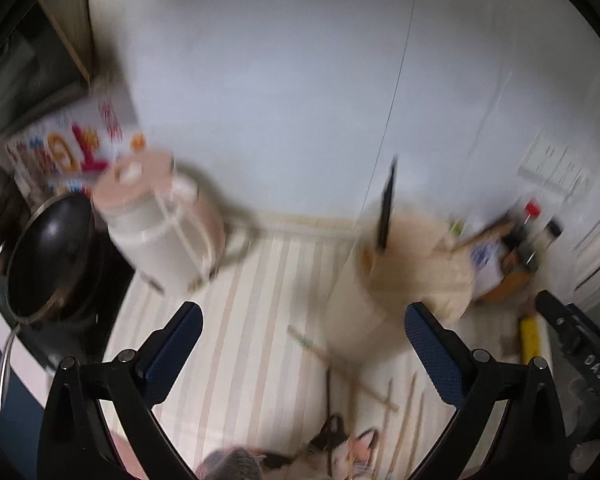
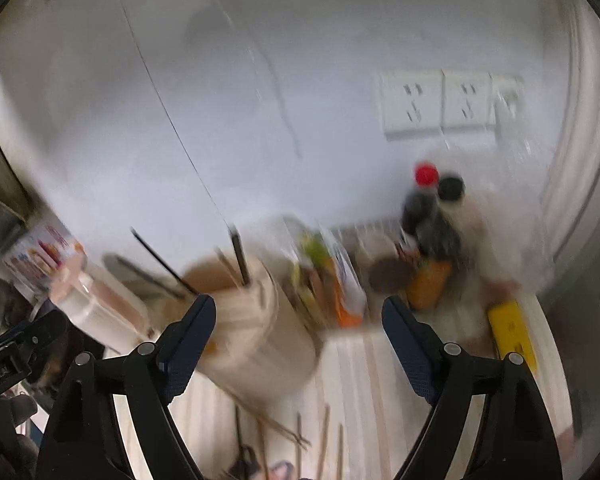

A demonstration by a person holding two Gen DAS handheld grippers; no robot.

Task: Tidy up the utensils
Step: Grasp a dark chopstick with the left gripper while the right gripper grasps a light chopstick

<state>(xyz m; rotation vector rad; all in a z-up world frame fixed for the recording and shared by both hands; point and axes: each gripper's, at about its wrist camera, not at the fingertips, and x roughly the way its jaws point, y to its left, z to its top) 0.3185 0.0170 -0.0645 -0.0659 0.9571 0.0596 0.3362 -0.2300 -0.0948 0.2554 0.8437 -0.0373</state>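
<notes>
- Left wrist view, heavily blurred: your left gripper [image 1: 302, 344] fills the lower part of the frame with its two blue-padded fingers spread wide and nothing between them.
- A tall cream utensil holder [image 1: 384, 280] stands just right of centre on the striped counter [image 1: 228, 320], beyond the fingertips and nearer the right finger than the left. One dark utensil [image 1: 386, 204] sticks up out of it, leaning slightly.
- Loose wooden chopsticks [image 1: 388, 396] lie flat on the counter at lower centre-right, below the holder and between the two fingers, closer to the camera than the fingertips. Most run roughly up and down the frame; one crosses them on a diagonal.
- At left sit a black pan [image 1: 48, 256] and a white and pink cooker [image 1: 160, 228], well apart from the chopsticks. A yellow object [image 1: 530, 336] lies at the right edge.
- Right wrist view, also blurred: your right gripper [image 2: 298, 340] is likewise spread wide and empty. The holder appears at lower left of centre, touching or just behind the left finger; which one, the blur hides. Bottles [image 2: 428, 220] stand at upper right.
- Chopsticks show at bottom centre here too, pointing mostly up the frame, below the fingertips.
- Judgement: both grippers sit past the chopsticks, so either would need to draw back and tip down. Neither looks clearly nearer.
</notes>
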